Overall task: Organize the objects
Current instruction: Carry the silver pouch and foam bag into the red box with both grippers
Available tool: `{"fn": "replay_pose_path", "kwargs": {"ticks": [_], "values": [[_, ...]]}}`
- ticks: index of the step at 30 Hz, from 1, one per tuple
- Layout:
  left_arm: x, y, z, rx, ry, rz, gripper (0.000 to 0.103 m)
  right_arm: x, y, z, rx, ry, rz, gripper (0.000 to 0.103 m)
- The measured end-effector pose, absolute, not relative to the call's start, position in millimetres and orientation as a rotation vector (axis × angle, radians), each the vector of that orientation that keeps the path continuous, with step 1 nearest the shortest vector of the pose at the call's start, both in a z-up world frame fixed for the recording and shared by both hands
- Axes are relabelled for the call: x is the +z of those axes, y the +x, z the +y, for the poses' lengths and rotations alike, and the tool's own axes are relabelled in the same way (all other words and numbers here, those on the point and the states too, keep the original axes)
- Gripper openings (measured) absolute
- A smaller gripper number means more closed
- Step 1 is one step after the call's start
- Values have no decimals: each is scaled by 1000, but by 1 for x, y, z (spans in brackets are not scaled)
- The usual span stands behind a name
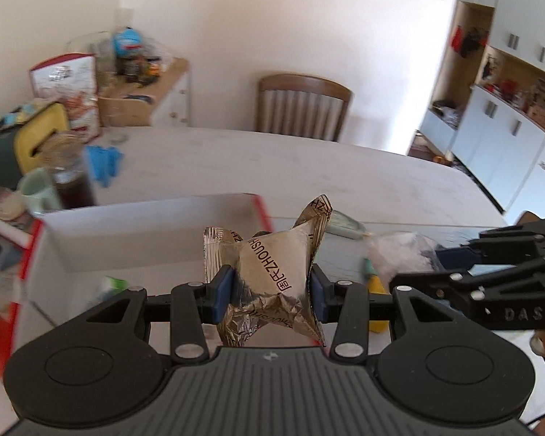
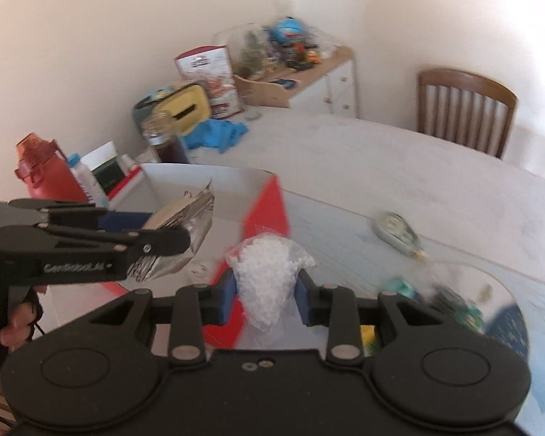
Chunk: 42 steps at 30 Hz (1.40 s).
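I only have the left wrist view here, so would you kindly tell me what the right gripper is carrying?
Observer: The right gripper is shut on a clear bag of white pellets.
Operator: Thank you. What stands left of the white box, beyond my blurred edge?
Observer: A red water bottle stands there, upright, with a flip lid.
Operator: And how does my foil packet look from the side?
Observer: The foil packet sticks out past the left gripper, its crimped end raised above the open white box.
Operator: Is anything else lying on the table to the right?
Observer: A pale green wrapped item lies apart on the table.
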<state>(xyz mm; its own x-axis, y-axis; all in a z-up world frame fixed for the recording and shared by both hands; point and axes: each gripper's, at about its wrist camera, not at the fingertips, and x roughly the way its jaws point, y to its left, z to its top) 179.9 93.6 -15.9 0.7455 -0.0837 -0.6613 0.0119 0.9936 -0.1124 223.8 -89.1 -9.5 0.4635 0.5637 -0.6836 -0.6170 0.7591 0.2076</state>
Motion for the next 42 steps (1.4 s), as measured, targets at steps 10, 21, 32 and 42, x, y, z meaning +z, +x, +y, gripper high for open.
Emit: {"fn": "replay_pose_path", "kwargs": {"ticks": [10,21,32,42], "values": [[-24,197,159,29,-104,750,43,-17,237,-18,763,-133,826,33],[-53,233,181,-9,-36,813,43,-47,250,36,763,-220,861,33],[-87,264,185,-38,-6,902,43,-78,250,76,764,-308,923,32],[-109,287,185,-73,17,1011,43,-98,250,96,746,-380,939,32]]}}
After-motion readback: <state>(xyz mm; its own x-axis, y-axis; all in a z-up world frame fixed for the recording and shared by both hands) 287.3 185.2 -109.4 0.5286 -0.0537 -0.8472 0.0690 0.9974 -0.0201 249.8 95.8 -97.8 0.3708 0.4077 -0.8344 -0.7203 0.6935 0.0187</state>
